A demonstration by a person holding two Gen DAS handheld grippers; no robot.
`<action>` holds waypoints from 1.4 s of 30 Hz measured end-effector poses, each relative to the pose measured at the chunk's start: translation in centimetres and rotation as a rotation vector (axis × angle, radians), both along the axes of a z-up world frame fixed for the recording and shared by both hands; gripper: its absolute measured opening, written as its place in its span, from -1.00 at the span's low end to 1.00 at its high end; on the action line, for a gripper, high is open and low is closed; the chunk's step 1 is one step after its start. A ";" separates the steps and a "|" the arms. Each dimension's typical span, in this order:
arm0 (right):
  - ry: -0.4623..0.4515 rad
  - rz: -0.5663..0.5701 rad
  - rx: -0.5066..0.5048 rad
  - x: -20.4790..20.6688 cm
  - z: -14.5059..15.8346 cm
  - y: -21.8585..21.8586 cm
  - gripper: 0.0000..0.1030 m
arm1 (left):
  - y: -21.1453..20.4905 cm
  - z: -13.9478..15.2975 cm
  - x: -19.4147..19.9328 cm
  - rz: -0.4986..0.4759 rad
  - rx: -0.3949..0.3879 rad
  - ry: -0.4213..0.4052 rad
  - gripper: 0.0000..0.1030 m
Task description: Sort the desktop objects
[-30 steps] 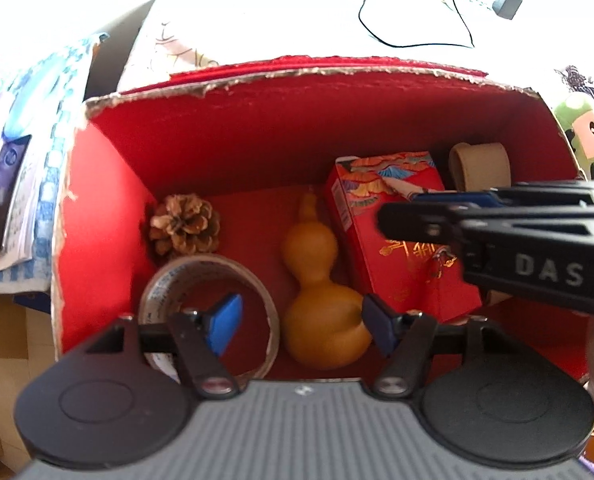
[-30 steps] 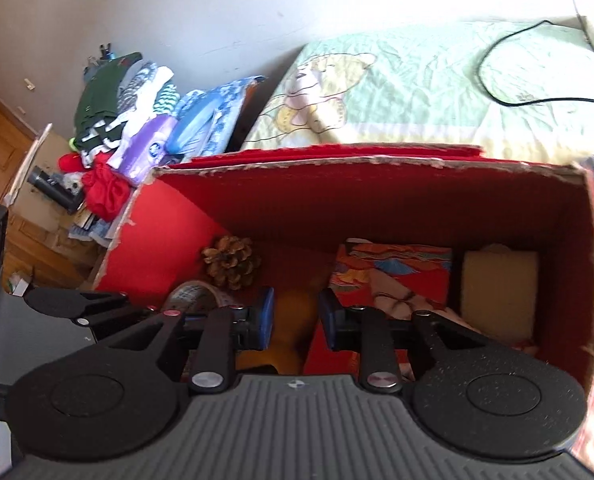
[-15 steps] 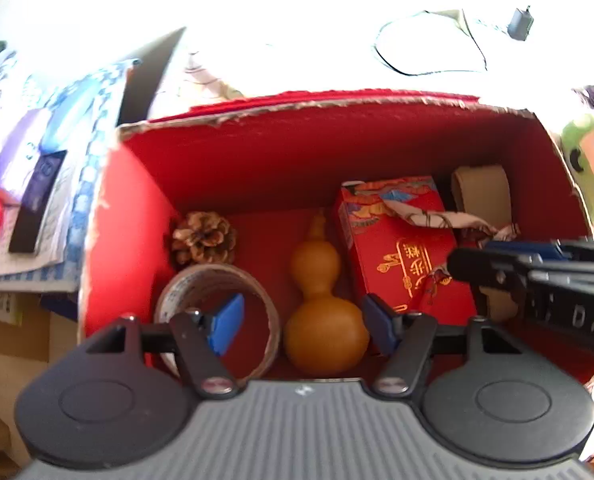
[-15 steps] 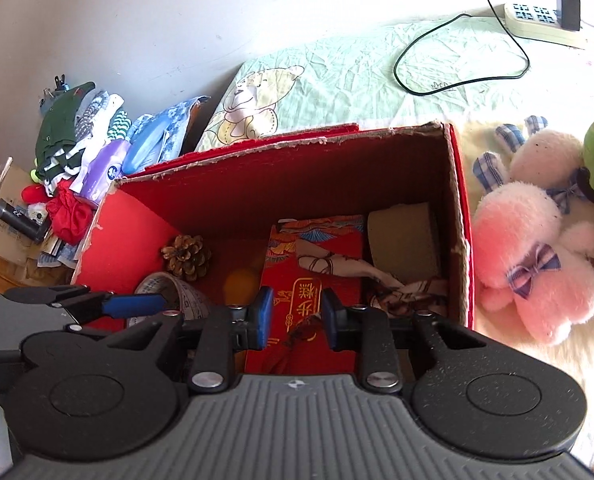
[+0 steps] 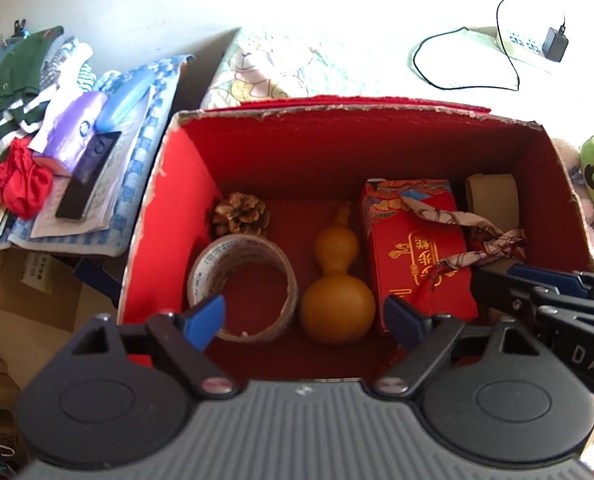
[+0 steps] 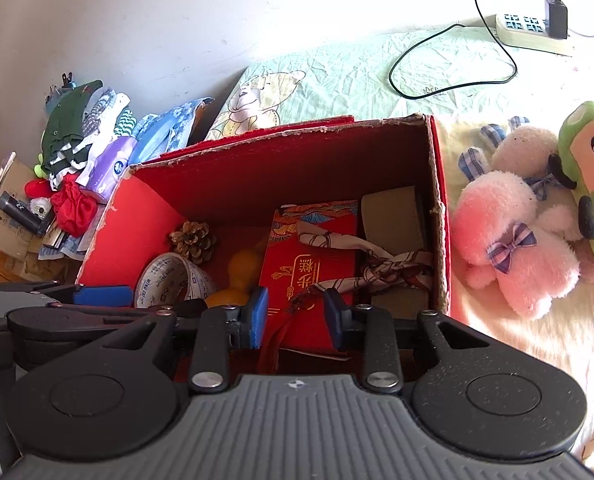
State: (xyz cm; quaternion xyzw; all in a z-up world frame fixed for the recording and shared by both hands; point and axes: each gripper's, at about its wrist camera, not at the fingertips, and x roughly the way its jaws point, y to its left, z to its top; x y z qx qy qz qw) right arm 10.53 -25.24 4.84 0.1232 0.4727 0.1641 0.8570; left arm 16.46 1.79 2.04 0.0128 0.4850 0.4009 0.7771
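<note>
A red cardboard box (image 5: 165, 208) (image 6: 113, 220) holds a pine cone (image 5: 239, 214) (image 6: 192, 240), a clear tape roll (image 5: 243, 284) (image 6: 169, 280), an orange gourd (image 5: 337, 284) (image 6: 237, 276), a red gift box (image 5: 415, 248) (image 6: 309, 248), a patterned ribbon (image 5: 473, 236) (image 6: 377, 268) and a brown tape roll (image 5: 493, 196) (image 6: 393, 216). My left gripper (image 5: 303, 322) is open and empty above the box's near edge. My right gripper (image 6: 295, 314) is open and empty above the gift box's near end; it also shows in the left wrist view (image 5: 537, 280).
The box sits on a bed with a pale green sheet (image 6: 357, 76). Plush toys (image 6: 513, 220) lie right of the box. A power strip with cable (image 6: 533, 28) is at the back right. A pile of clothes and packets (image 5: 57, 120) lies to the left.
Both grippers have pulled back and up from the box. The ribbon now lies across the gift box and brown tape roll. The right gripper's jaws have opened wider.
</note>
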 end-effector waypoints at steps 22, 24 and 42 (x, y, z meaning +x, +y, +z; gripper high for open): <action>-0.053 -0.019 0.000 -2.4 1.6 -2.4 -0.25 | -3.2 1.7 -1.1 -0.008 0.054 -0.055 0.76; -0.069 -0.014 -0.015 -2.7 1.9 -2.1 -0.25 | -2.9 1.7 -1.1 -0.017 0.048 -0.058 0.78; -0.042 -0.166 -0.098 -4.7 1.4 0.9 -0.10 | 0.2 -0.8 -3.2 -0.070 0.029 0.020 0.94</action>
